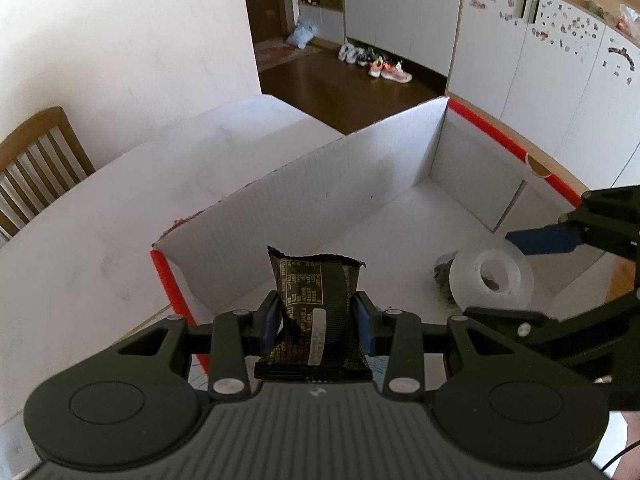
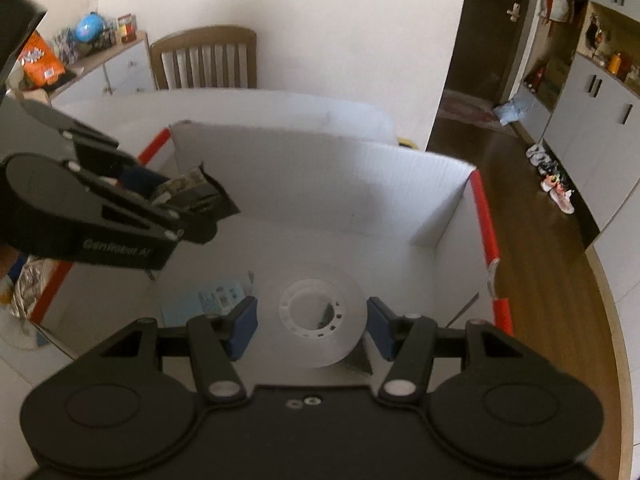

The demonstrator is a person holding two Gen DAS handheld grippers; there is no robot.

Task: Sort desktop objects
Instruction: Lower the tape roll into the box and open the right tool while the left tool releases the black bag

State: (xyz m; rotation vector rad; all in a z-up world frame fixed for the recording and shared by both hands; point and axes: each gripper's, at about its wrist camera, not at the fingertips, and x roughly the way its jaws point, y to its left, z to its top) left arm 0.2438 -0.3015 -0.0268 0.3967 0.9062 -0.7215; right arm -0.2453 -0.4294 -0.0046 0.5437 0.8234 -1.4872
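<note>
My left gripper (image 1: 318,320) is shut on a black snack packet (image 1: 316,292) with gold print, which stands upright between the blue pads over the near-left corner of a white cardboard box (image 1: 360,168) with red edges. My right gripper (image 2: 312,326) is shut on a clear tape roll (image 2: 316,344), held over the inside of the box (image 2: 320,176). In the left wrist view the right gripper (image 1: 490,276) comes in from the right with the tape roll (image 1: 472,280). In the right wrist view the left gripper (image 2: 188,196) sits at the left with the packet (image 2: 200,196).
On the box floor lie a light blue card (image 2: 216,300) and a dark item (image 1: 442,276) beside the roll. The box stands on a white table (image 1: 80,240) with a wooden rim (image 2: 600,320). A wooden chair (image 2: 204,60) stands behind it. A foil wrapper (image 2: 28,284) lies left of the box.
</note>
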